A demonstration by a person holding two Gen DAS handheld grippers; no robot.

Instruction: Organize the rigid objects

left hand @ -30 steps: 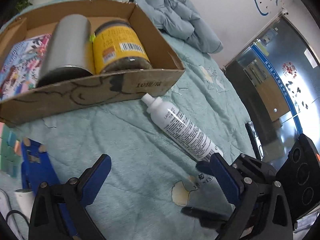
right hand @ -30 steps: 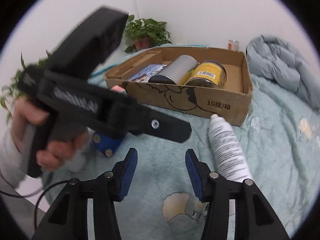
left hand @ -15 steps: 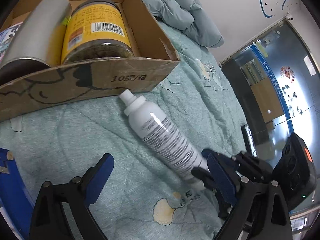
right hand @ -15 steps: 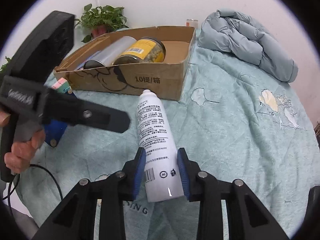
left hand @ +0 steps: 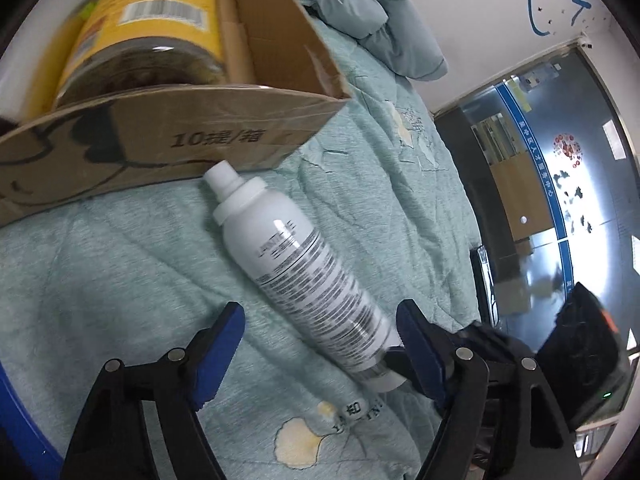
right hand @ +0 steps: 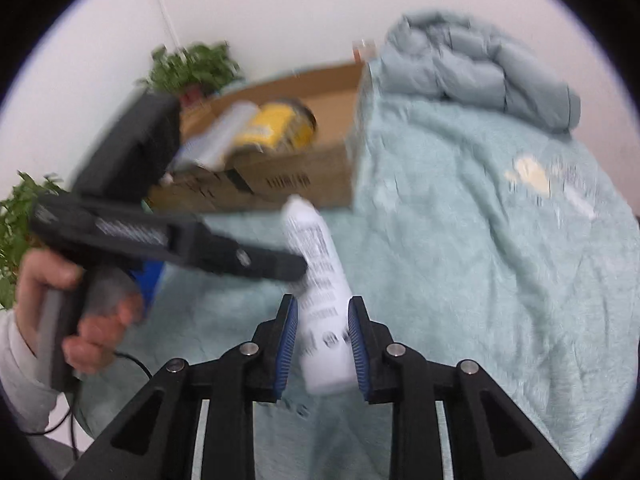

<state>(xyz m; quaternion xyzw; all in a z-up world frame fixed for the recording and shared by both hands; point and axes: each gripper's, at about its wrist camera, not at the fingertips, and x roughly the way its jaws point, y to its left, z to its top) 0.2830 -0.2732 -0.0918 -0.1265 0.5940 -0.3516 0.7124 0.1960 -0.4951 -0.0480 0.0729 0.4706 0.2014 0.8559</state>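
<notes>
**Right gripper has the bottle; left is closing in beside it**

A second ago my right gripper (right hand: 322,340) stood part open over bare bedspread; now its blue pads are clamped on the base end of the white spray bottle (right hand: 320,300), so the pickup looks made and the carry to the box comes next. The bottle lies on the teal bedspread (left hand: 120,260), running forward from those jaws with its cap just short of the cardboard box (left hand: 180,144).

My left gripper (left hand: 320,344) has come forward and lower. Its jaws are closing but hold nothing; the bottle's lower body lies between them, nearer the right-hand finger, untouched as far as I can tell.

Beyond, the box holds a yellow-labelled jar (left hand: 152,28), with free floor beside it.
</notes>
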